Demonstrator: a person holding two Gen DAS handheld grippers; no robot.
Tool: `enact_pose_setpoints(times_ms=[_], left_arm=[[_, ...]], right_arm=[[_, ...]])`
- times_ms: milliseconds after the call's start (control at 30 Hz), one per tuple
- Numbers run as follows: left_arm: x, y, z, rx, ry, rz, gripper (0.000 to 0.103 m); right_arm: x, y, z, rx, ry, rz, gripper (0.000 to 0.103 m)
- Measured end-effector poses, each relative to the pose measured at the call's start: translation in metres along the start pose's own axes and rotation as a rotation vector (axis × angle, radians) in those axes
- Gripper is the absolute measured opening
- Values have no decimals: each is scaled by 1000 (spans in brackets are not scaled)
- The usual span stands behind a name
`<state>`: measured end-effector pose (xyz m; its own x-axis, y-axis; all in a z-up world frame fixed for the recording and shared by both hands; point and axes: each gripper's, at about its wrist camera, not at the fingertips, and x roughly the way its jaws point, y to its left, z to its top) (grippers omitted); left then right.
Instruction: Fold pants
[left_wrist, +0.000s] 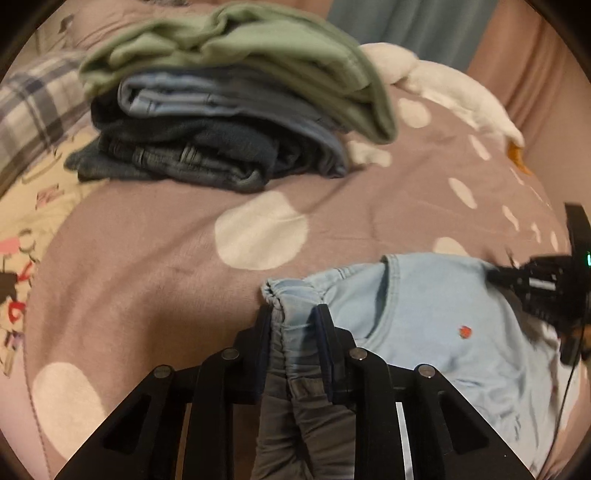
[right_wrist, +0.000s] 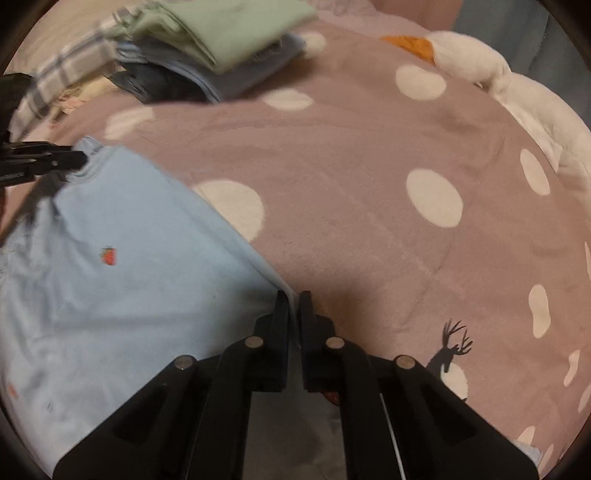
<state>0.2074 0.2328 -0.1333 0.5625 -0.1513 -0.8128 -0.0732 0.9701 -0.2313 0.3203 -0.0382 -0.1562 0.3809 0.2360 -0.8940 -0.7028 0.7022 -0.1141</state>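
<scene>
Both grippers pinching the light blue pants on the bed

We had the left gripper (left_wrist: 293, 325) fingers clamped on the bunched waistband of the pants (left_wrist: 424, 314), the right gripper (right_wrist: 294, 314) fingers squeezed on the opposite edge; folded stack (left_wrist: 221, 110) sat well beyond on the bedspread (left_wrist: 147, 258).

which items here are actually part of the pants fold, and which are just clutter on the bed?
In play:
- light blue pants
- left hand-held gripper, shut on the bunched waistband
- right hand-held gripper, shut on the pants' edge

Just lying about:
- stack of folded clothes
- white plush toy
- plaid cloth
- spotted blanket
</scene>
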Motion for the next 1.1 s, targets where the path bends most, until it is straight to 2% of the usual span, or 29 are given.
enact_pose_setpoints(times_ms=[67,133,333,500,600,833,1033,1100], left_arm=[[-3,-4,1,4,-4,19,23],[-16,-12,-1,41,-35,27,17],[-67,-15,-15,27,-133,-52,14],[-106,-29,-39,67,-199,-39,14],[-121,-34,-59,100,-234,-22,14],[-144,-23,-116,112,-250,-25,11],[-146,7,-148,5,-174,-15,9],[-150,9,-156,-35,-160,-49,9]], right_arm=[[0,9,3,-30,4,-56,5],[-13,9,2,-12,-17,-76,5],[-101,11,-16,30,-185,-54,5],[-153,43,-54,39,-252,-26,6],[-170,68,-83,23,-250,-20,6],[-185,111,-144,14,-195,4,6],[-183,147,-180,2,-147,79,6],[-176,159,-187,-3,-126,94,6]])
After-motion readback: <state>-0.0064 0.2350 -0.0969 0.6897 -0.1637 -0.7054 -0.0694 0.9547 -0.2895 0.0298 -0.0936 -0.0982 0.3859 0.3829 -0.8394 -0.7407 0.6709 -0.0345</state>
